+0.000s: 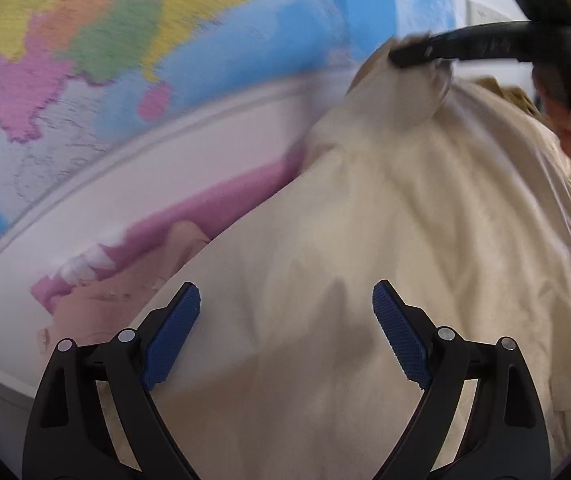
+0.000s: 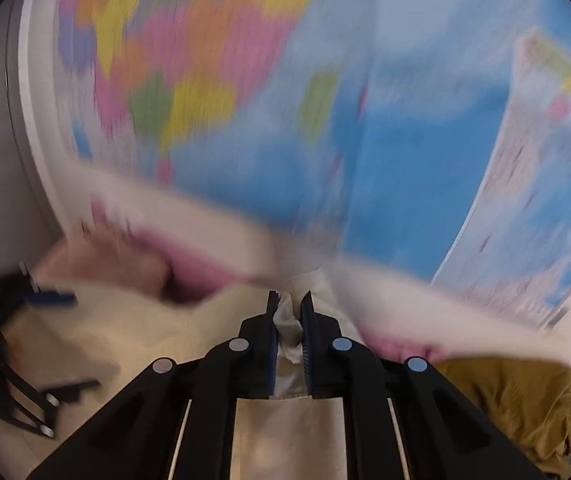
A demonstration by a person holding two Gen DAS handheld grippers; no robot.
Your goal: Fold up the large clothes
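Right claw [image 2: 290,312] is clamped on a bunched edge of the cream garment [image 1: 385,240], pads narrow w/ fabric pinched between them, and holds that corner lifted against the wall map [image 1: 125,40]. Left claw [image 1: 285,320] stands wide, nothing between its blue pads [image 1: 173,336], hovering just over the lower spread of the same cloth. The garment runs up and to the right from the left claw toward the raised corner (its long axis appears to follow that diagonal), draped over a pink-and-white bed cover [image 1: 221,196]. An olive-brown garment [image 2: 525,400] lies to the right, apart from the work. Judgement: the left claw is the nearer one to the free lower edge, directly ahead of and below its pads, so the next grab looks to be its job. Frames are blurred; the hem's exact position can't be fixed.
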